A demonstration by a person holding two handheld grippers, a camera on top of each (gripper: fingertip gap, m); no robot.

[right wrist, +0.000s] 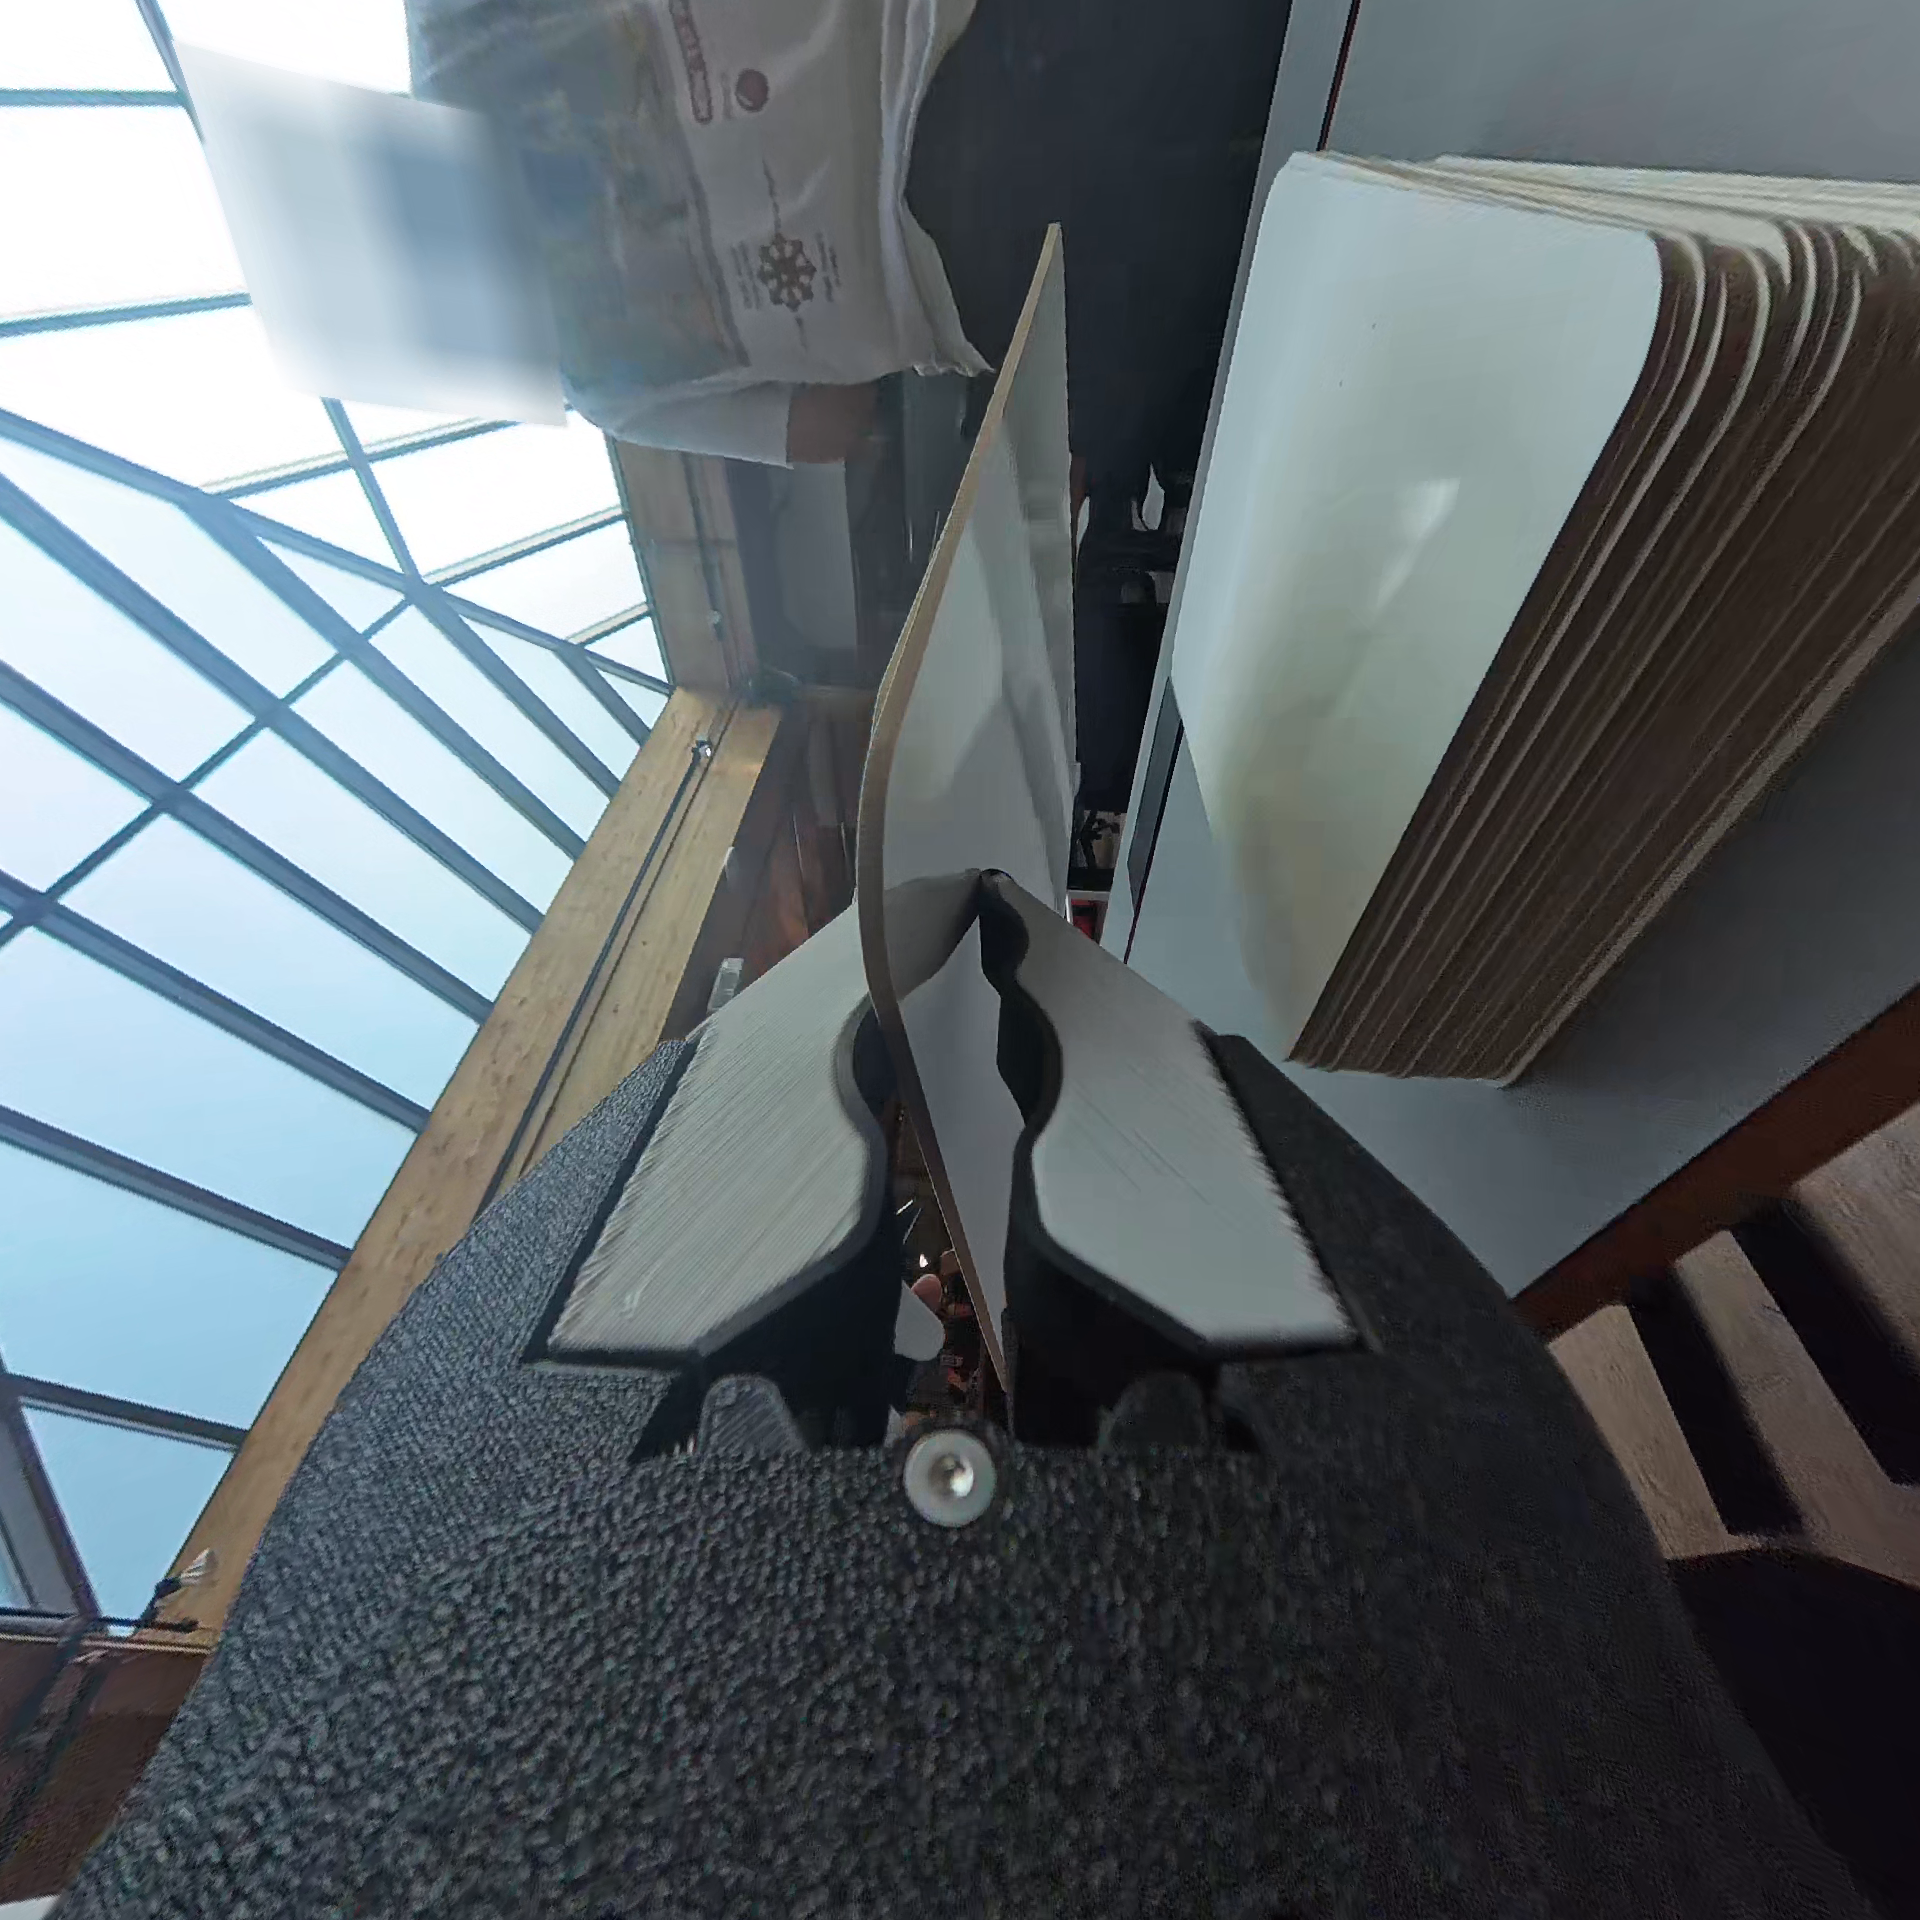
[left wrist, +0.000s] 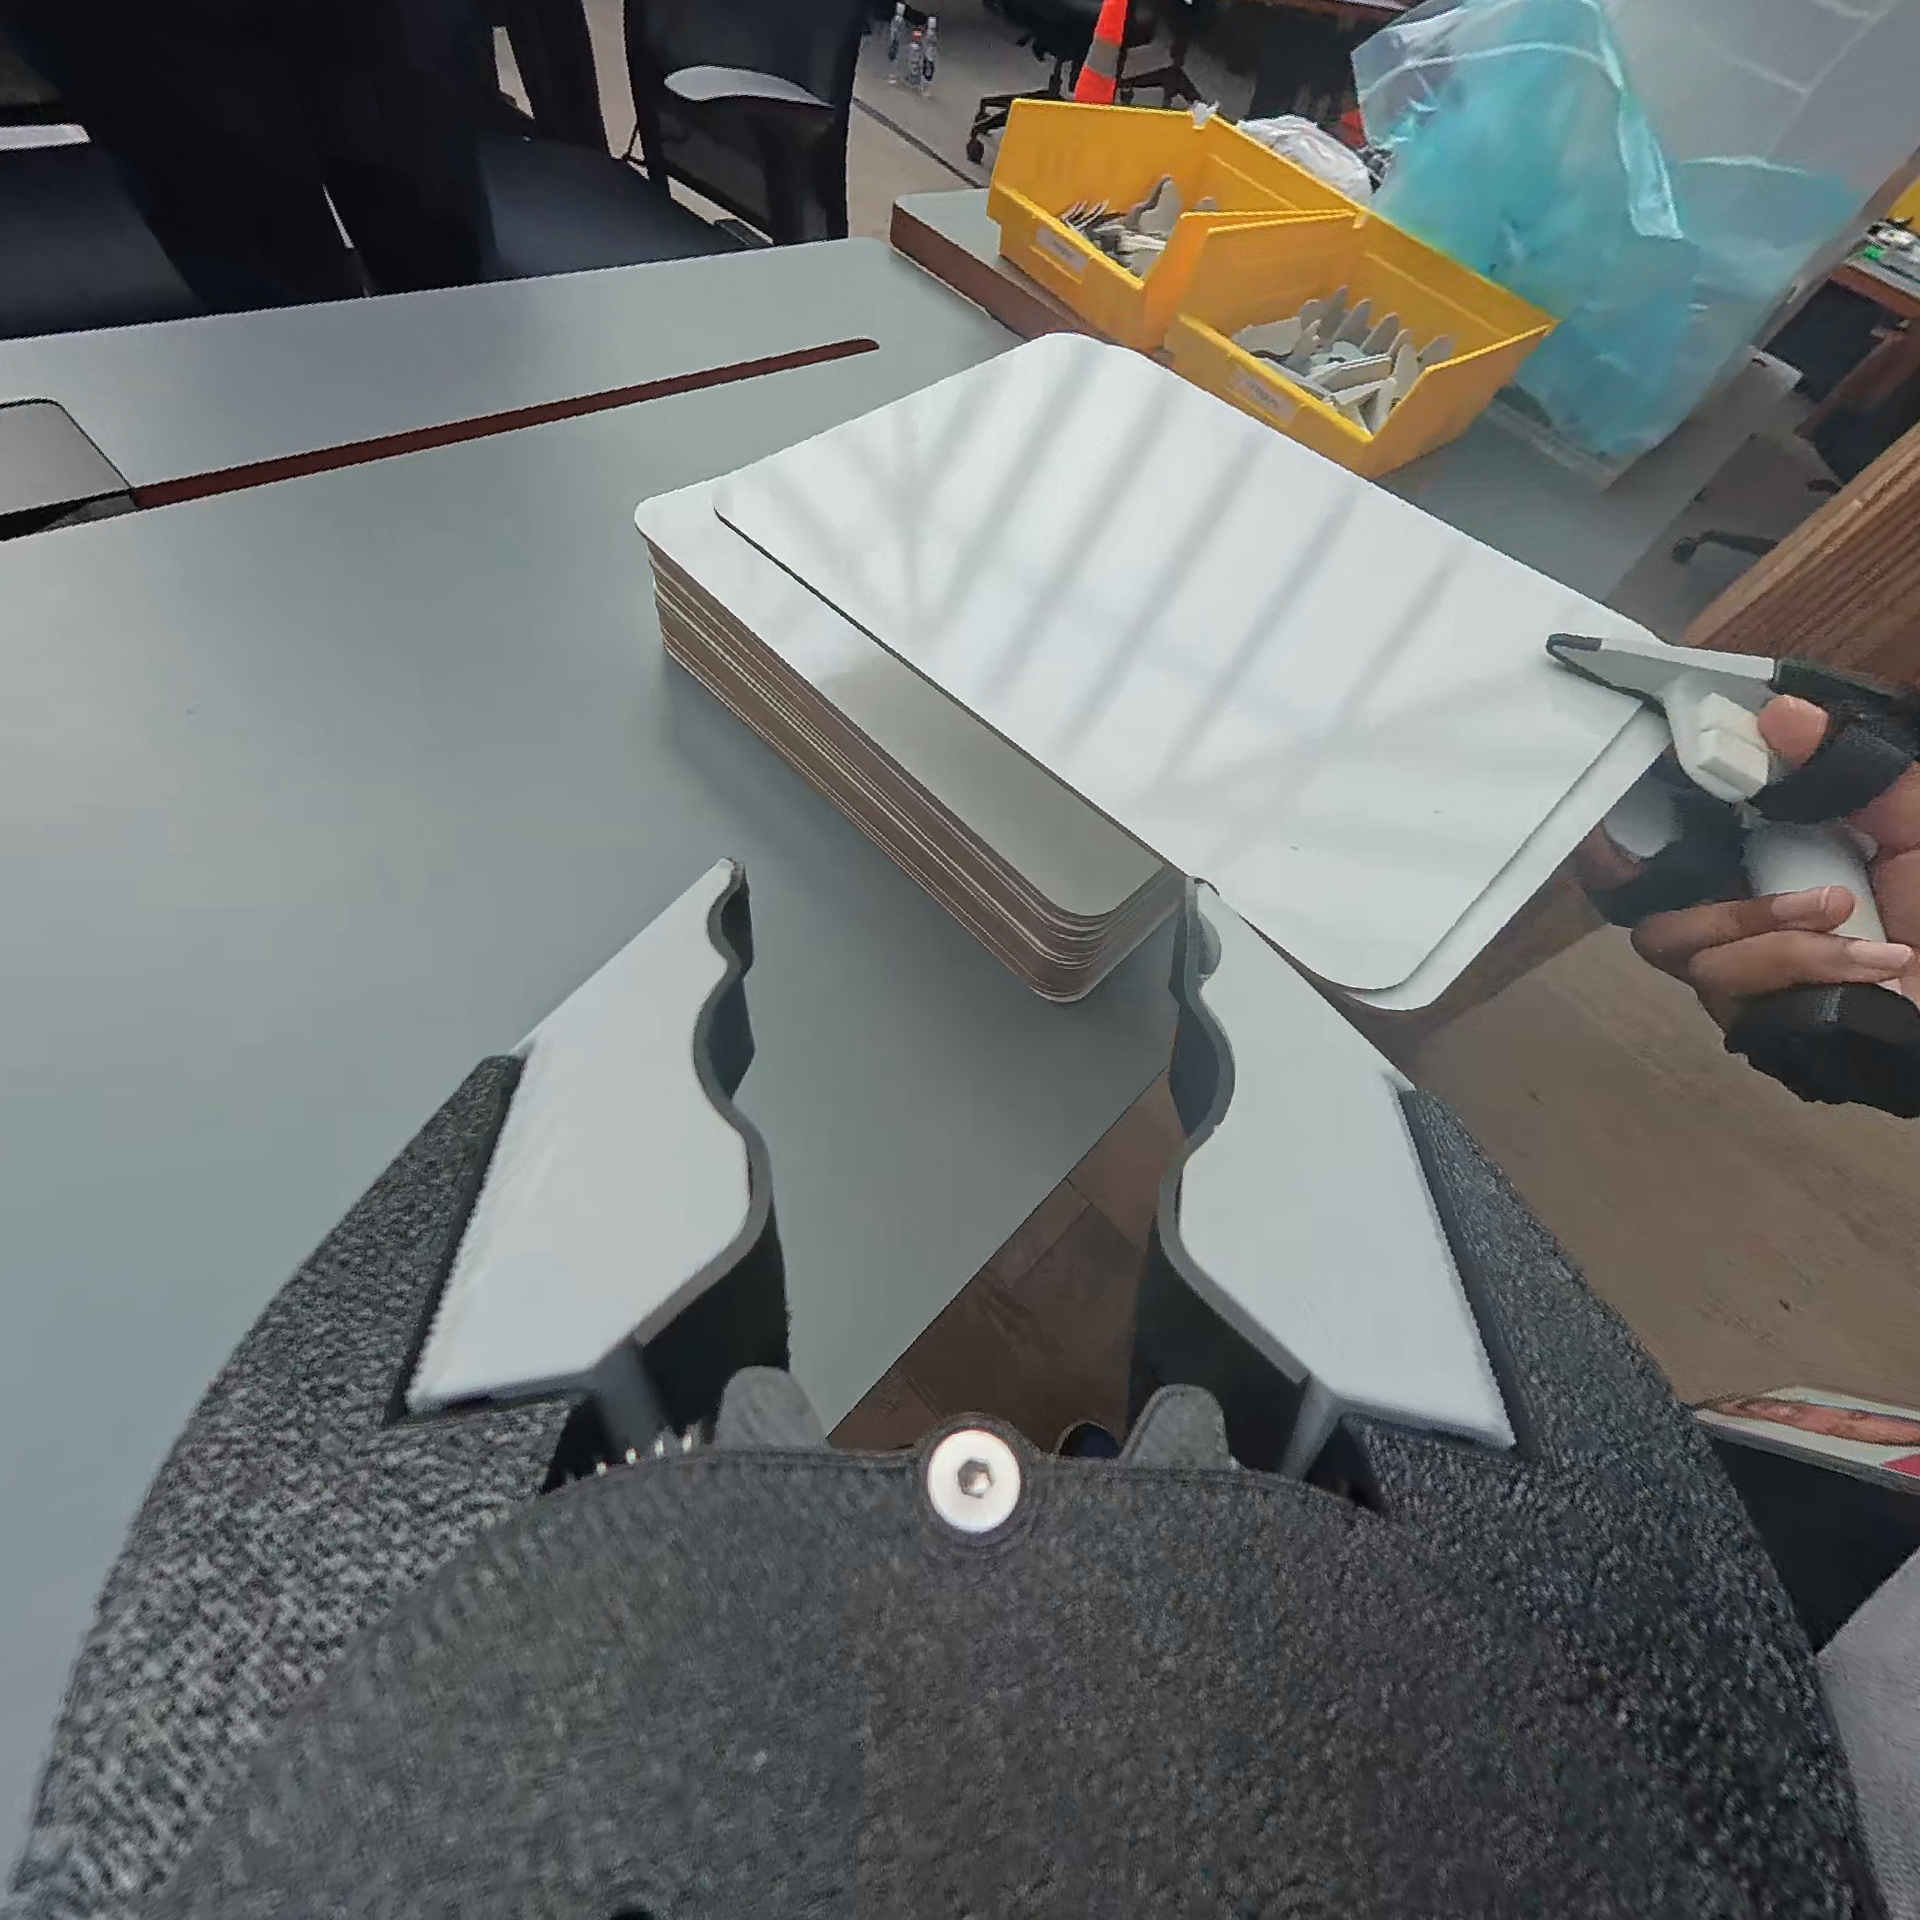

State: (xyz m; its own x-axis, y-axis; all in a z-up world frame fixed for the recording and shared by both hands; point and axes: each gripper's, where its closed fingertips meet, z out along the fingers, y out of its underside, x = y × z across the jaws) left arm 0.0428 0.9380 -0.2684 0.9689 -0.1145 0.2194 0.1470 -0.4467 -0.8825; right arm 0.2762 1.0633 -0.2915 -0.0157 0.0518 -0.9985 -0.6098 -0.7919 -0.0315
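A stack of white boards with brown edges (left wrist: 883, 748) lies on the grey table (left wrist: 312, 727). One white board (left wrist: 1195, 644) is lifted off the stack's top and hangs out past the table's right edge. My right gripper (left wrist: 1600, 675) is shut on that board's right edge, held by a gloved hand (left wrist: 1787, 862). In the right wrist view the gripper (right wrist: 982, 883) pinches the thin board (right wrist: 987, 665) edge-on, with the stack (right wrist: 1507, 623) to the right. My left gripper (left wrist: 961, 883) is open and empty, just in front of the stack's near corner.
Two yellow bins (left wrist: 1247, 281) holding grey parts stand behind the stack, with a blue plastic bag (left wrist: 1621, 208) beside them. A dark slot (left wrist: 499, 426) runs across the table. Wooden floor (left wrist: 1558, 1195) lies beyond the table's right edge. Chairs stand at the back.
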